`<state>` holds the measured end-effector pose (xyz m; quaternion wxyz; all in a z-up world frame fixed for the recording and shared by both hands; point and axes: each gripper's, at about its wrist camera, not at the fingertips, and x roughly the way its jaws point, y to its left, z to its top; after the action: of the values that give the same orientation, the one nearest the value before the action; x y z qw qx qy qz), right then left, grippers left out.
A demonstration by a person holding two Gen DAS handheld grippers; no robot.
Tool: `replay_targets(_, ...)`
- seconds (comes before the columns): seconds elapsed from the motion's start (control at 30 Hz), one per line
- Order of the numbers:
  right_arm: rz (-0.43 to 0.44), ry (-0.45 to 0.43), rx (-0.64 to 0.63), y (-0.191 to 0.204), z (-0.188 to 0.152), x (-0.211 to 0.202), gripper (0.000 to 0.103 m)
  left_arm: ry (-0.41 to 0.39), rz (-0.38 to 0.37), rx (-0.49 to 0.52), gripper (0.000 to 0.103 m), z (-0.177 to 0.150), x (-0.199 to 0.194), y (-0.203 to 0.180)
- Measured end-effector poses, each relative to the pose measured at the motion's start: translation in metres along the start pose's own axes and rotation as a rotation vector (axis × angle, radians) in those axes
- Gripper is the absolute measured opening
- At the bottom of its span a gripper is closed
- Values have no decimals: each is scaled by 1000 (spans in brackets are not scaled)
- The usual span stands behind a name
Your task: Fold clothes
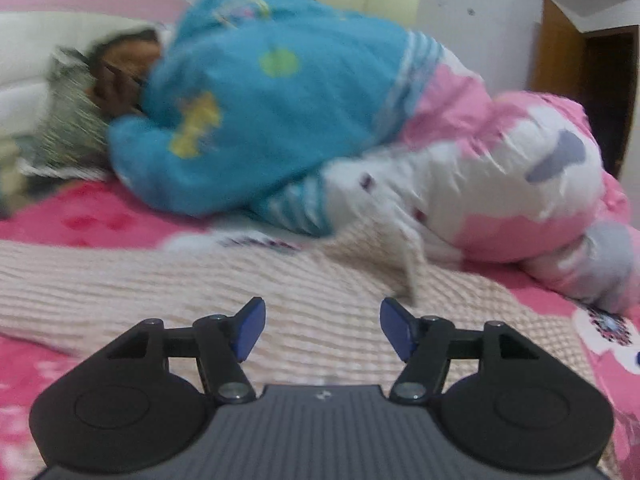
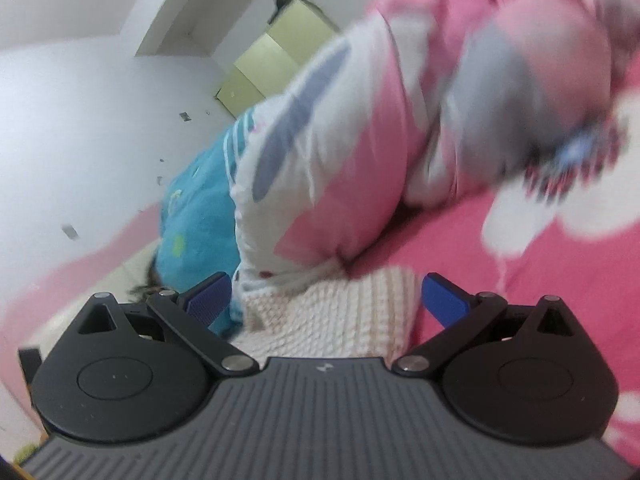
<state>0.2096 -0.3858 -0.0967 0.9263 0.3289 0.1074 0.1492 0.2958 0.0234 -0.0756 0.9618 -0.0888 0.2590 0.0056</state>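
A cream knitted garment point(image 1: 200, 280) lies spread flat on the pink bed sheet point(image 1: 80, 216). My left gripper point(image 1: 322, 312) hovers just over its near part, jaws open, with nothing between the blue pads point(image 1: 250, 328). In the tilted right wrist view, a bunched edge of the same cream knit point(image 2: 328, 312) sits between the fingers of my right gripper point(image 2: 326, 284). Its jaws stand wide, and the pads point(image 2: 444, 300) are clear of the fabric on both sides. The picture is motion-blurred.
A bulky blue fleece garment point(image 1: 260, 104) with striped cuffs lies behind the knit, and a pink-and-white quilt point(image 1: 500, 184) is heaped to its right. A grey patterned pillow point(image 1: 68, 128) and a blurred dark brown shape point(image 1: 120, 76) sit far left. White wall and a wooden door frame point(image 1: 560, 52) stand behind.
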Motion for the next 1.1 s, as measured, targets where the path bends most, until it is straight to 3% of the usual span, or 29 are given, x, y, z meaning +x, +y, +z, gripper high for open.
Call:
replay_targets(0.07,-91,45,-99,22,5,-10,99,29,-11,-32,65,-9,20,3)
replay_targets(0.13,-209,96,-248,48,2,-19,85,60,-15,-59,64,-21,35,9)
replay_targets(0.2,-295,151,-469,78,-10,-26,62,66,-43,-96,63,-31,41,20)
replay_targets(0.27,-313,213,-615,100,-25,-27,53,44,-97,-154,63,-33,41,32)
replay_targets(0.4,-299,352,-829,128,-61,-3,50,14,-194,-257,64,-39,41,54)
replay_targets(0.47,-383,423,-933,126,-83,15,47,2,-227,-294,64,-40,40,61)
replay_targets(0.57,-563,493,-1065,91,-110,24,38,0,-237,-302,63,-40,39,63)
replay_targets(0.63,-556,468,-986,85,-103,14,38,1,-235,-297,63,-39,39,61)
replay_targets(0.9,-610,509,-1283,106,-120,9,40,2,-252,-312,63,-37,40,64)
replay_targets(1.0,-600,542,-1305,122,-117,-2,39,5,-250,-314,63,-38,40,65)
replay_targets(1.1,-601,480,-1286,148,-97,-7,38,8,-239,-305,63,-38,40,63)
